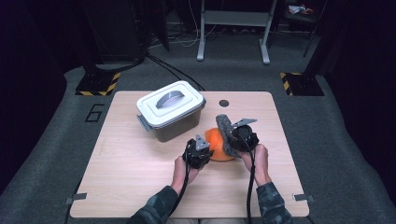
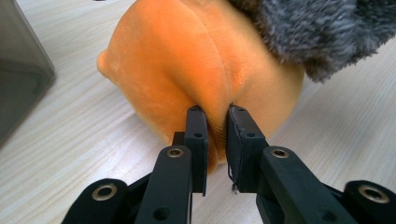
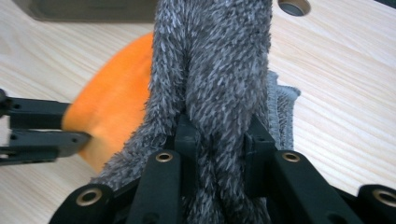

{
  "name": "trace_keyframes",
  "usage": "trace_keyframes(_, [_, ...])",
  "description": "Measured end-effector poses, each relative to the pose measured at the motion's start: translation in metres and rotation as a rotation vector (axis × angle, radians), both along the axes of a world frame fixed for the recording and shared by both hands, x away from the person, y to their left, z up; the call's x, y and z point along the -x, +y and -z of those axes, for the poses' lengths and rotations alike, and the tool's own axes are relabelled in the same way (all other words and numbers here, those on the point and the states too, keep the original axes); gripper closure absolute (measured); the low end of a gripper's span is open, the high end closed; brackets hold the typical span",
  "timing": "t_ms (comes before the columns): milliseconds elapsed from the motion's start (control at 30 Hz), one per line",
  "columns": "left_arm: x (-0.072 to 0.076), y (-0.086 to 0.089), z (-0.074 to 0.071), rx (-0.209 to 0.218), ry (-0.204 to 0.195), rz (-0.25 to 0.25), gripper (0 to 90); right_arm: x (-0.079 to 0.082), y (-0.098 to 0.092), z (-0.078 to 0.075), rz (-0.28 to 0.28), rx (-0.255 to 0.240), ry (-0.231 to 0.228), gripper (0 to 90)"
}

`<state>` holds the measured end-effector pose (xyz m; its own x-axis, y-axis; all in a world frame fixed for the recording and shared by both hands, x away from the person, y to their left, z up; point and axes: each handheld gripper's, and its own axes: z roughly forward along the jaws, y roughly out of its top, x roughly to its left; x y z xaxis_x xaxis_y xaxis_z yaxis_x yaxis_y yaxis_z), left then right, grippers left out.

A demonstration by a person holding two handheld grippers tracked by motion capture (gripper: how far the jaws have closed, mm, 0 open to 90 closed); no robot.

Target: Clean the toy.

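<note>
A: Where's the plush toy (image 1: 218, 144)?
B: On the counter (image 1: 140, 177), just in front of the lidded bin (image 1: 170, 111). Left tongs (image 2: 217, 112) pinch an orange fold; right tongs (image 3: 218, 128) clamp its grey fur.
A: Handling?
B: Probably soft and light, so grip bunched fabric.

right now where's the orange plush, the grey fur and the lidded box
orange plush (image 2: 187, 70), left gripper view, on its rounded side
grey fur (image 3: 215, 70), right gripper view, mid strip above the jaws
box (image 1: 171, 110), high view, on the lid beside its handle
</note>
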<state>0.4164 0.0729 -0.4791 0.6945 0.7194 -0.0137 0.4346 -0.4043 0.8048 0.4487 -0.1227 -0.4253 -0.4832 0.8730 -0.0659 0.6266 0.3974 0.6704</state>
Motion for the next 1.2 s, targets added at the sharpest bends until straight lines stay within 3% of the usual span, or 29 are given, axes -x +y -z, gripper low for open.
trace_keyframes(533, [0.000,0.001,0.004,0.012,0.000,-0.008,79.4,-0.004,-0.034,0.018,0.094,0.022,0.030,71.9])
trace_keyframes(667, [0.000,0.003,0.005,0.016,0.006,-0.013,79.4,-0.008,-0.044,0.032,0.120,0.027,0.067,71.9])
trace_keyframes(900, [-0.001,0.003,0.006,0.019,0.001,-0.021,79.5,-0.012,-0.051,0.067,0.152,0.023,0.175,72.0])
trace_keyframes(967, [-0.001,0.003,0.005,0.012,0.005,-0.015,79.4,-0.012,-0.054,0.067,0.155,0.015,0.164,72.0])
trace_keyframes(1067, [-0.002,0.004,0.005,0.016,0.006,-0.007,79.3,-0.010,-0.058,0.058,0.165,0.050,0.122,71.9])
trace_keyframes(1200, [-0.003,0.003,0.005,0.021,0.004,-0.010,79.2,-0.002,-0.059,0.034,0.177,0.055,0.059,71.9])
